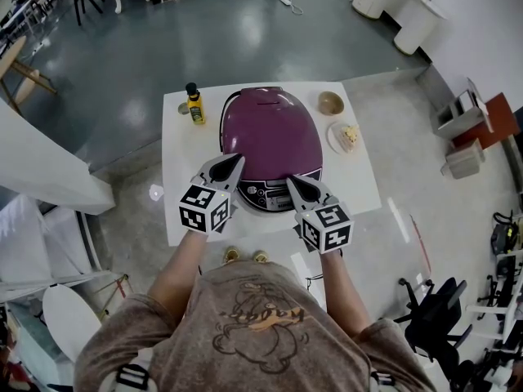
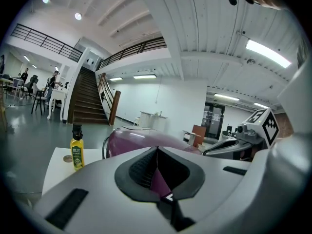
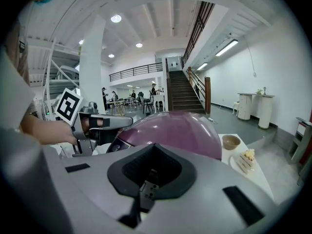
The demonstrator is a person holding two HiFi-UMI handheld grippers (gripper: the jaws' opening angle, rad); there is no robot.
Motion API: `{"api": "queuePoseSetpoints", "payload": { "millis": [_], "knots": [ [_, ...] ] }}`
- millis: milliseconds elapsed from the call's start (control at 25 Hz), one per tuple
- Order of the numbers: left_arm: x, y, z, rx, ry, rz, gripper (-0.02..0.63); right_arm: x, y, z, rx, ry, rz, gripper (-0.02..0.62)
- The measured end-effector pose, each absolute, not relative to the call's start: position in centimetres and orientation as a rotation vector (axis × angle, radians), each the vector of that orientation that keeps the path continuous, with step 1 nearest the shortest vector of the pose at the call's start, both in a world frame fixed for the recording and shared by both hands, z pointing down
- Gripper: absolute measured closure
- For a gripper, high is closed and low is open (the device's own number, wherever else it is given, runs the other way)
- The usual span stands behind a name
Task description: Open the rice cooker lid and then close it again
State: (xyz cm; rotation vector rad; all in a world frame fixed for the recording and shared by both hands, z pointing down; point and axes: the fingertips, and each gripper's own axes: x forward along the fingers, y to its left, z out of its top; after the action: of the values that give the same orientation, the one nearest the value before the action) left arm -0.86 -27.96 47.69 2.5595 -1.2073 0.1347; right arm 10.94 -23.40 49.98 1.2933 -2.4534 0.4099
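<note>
Grey polished floor (image 1: 163, 39) spreads all round a small white table (image 1: 174, 219); on its middle stands the purple rice cooker (image 1: 272, 141), its domed lid (image 1: 265, 109) down and closed, its control panel (image 1: 263, 195) facing me at the near side. Behind it on my left stands a yellow bottle (image 1: 194, 104) with a dark cap, upright, just apart from the cooker; behind on my right sits a small brown bowl (image 1: 331, 102), and nearer me a white plate (image 1: 333, 144) carries a slice of cake (image 1: 350, 134).

I hold both tools at the cooker's near edge, one to each side of the panel; my left gripper (image 1: 240, 158) points at the front left of the dome, its fingers pressed together with nothing caught between them; my right gripper (image 1: 288, 180) points at the front right, just above the panel, its fingers likewise closed and empty. From overhead both tips lie over the purple shell, but I cannot tell whether either one touches it; each gripper view shows the other gripper across the dome.
</note>
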Motion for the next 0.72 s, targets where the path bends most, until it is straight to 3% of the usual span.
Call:
{"api": "queuePoseSetpoints", "payload": {
  "millis": [720],
  "knots": [
    [-1.07, -28.27, 47.45, 2.56, -1.252, 0.152, 0.584, 10.95, -23.27, 49.97, 1.289, -2.465, 0.392, 0.595]
  ]
}}
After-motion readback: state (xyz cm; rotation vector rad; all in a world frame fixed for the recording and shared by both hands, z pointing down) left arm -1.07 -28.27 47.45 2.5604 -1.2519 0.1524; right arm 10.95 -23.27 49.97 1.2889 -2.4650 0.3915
